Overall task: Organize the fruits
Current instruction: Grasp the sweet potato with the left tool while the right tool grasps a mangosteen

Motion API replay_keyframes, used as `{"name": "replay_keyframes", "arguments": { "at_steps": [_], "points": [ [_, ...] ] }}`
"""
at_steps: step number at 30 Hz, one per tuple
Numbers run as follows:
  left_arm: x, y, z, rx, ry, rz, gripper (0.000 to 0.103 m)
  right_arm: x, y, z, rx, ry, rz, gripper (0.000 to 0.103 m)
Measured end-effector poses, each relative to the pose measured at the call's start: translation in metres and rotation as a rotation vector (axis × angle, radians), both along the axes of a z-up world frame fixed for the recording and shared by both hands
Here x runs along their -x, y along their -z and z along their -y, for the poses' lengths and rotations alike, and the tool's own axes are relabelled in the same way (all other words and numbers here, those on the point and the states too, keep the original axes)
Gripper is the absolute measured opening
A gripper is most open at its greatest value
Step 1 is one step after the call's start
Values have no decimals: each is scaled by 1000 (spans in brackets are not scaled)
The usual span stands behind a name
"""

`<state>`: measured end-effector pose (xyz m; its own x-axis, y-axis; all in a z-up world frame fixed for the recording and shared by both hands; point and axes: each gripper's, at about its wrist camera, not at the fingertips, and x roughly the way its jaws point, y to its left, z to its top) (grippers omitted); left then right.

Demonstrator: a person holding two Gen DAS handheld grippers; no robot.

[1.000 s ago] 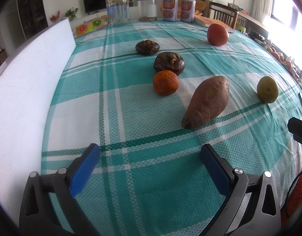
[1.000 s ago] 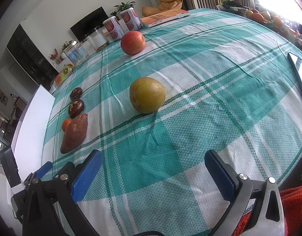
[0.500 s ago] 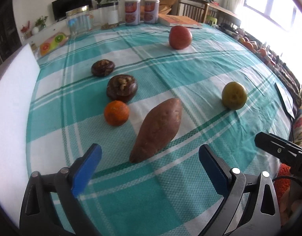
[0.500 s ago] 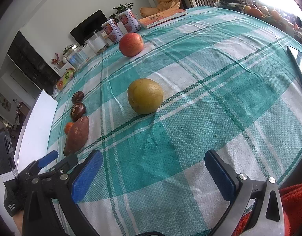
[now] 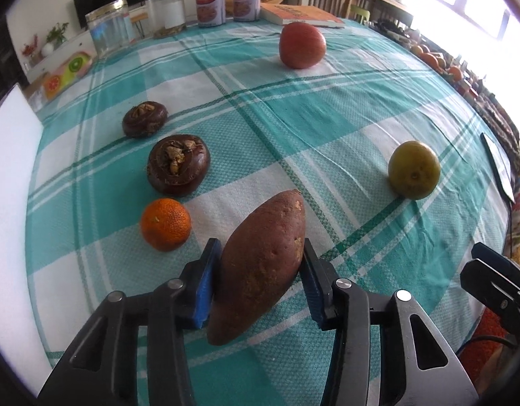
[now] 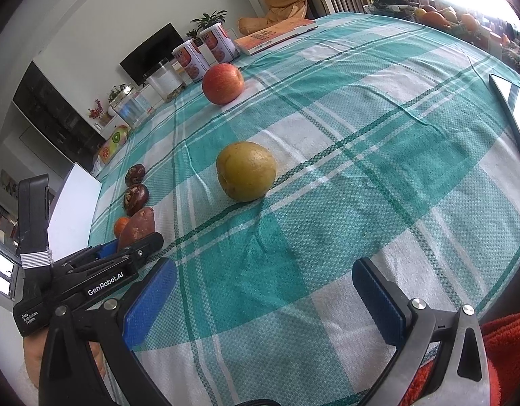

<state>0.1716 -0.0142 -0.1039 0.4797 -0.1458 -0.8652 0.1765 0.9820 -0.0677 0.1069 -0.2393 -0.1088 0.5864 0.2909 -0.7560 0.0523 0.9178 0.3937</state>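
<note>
So the sweet potato point(image 5: 263, 264) lies on the tabletop point(image 5: 344, 128) beside the orange point(image 5: 165, 224), and my left tool point(image 5: 258, 279) is closing across its thick middle for a balanced grip. Right tool point(image 6: 263, 304) hangs wide, holding nothing, near the yellow-green fruit point(image 6: 245, 170).

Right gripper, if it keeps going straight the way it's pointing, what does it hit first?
Probably the tablecloth just ahead of the open right gripper; the yellow-green fruit lies farther along, slightly left. Depth is uncertain.
</note>
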Motion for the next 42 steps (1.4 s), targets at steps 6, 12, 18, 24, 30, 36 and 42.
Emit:
{"name": "replay_keyframes", "arguments": {
  "at_steps": [6,12,18,24,30,36,42],
  "points": [
    [37,-8,-19,53,-65,-29,47,1,0,1,-4,3,1,103],
    [82,-12,-42,64,-140,-2,47,1,1,1,-2,-2,-3,103],
    [84,-2,-55,49,-174,0,47,1,-1,-7,12,-41,9,103],
    [83,0,-56,44,-159,36,50,5,-10,-27,38,-137,64,103],
    [84,-2,-61,73,-149,57,44,-7,-24,-71,91,-330,114,103],
    [84,-2,-67,117,-162,56,44,-86,-35,-147,182,-471,62,97],
    [86,-1,-67,127,-169,56,43,-154,-6,-202,214,-486,-66,73]
  ]
}}
